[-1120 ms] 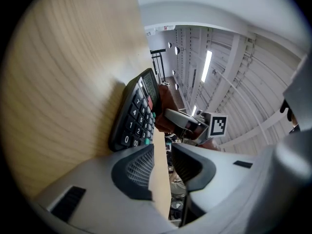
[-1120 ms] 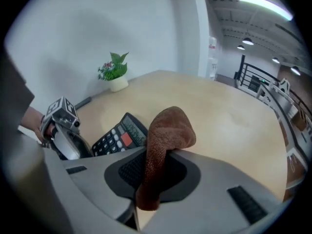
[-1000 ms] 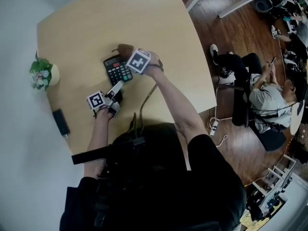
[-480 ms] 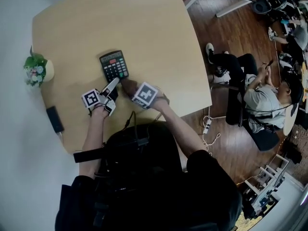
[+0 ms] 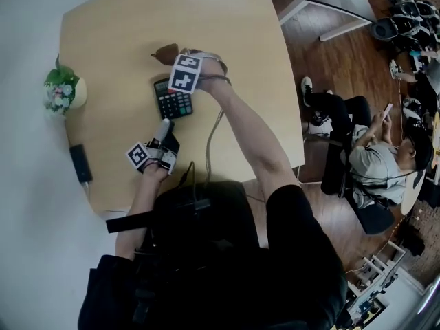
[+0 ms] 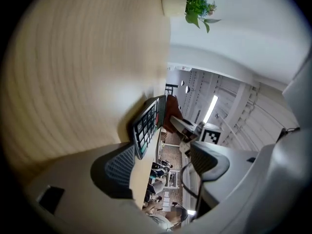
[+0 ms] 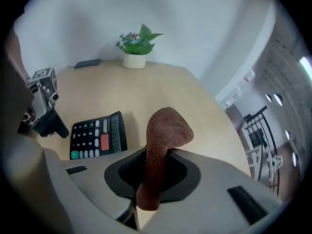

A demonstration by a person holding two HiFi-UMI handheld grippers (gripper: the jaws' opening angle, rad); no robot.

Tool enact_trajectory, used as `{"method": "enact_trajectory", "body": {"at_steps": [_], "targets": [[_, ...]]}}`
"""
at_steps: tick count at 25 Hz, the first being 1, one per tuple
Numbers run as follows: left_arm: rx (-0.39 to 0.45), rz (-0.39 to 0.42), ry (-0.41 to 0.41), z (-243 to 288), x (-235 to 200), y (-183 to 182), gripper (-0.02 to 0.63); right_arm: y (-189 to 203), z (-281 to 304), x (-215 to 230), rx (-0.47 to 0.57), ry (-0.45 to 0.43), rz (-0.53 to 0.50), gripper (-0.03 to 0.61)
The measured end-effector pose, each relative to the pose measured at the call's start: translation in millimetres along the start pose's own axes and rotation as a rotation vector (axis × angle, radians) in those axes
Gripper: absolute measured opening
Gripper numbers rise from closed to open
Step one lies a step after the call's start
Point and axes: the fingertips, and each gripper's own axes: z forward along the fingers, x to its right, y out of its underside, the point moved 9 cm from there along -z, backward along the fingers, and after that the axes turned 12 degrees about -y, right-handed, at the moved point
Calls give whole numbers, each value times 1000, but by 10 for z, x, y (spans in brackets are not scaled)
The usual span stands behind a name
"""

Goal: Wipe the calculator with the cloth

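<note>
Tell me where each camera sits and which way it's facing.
Head view: on the person's head, steeply down on the table; arms, left gripper, right gripper show.
Left gripper view: rides that gripper, level toward the calculator; its opening jaws, nothing between.
Right gripper view: angled down at table; jaws clamp the cloth.
Shared: all show calculator and plant.

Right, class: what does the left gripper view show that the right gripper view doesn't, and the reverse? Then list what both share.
Only the left: a look straight between the left gripper's jaws, which are opening with nothing between them. Only the right: the right gripper shut on the cloth, and a black device near the plant. Both: the calculator, the plant and the table.
</note>
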Motion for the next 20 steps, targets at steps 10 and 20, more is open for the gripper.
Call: {"method": "enact_trajectory", "body": {"at_steps": [10, 20], "targets": [[-8, 34, -53, -70, 12, -221, 357, 452, 320, -261, -160, -217, 177, 48], [37, 248, -99, -178, 180, -878, 357, 1145, 85, -1422, 234, -140, 927, 53]]}}
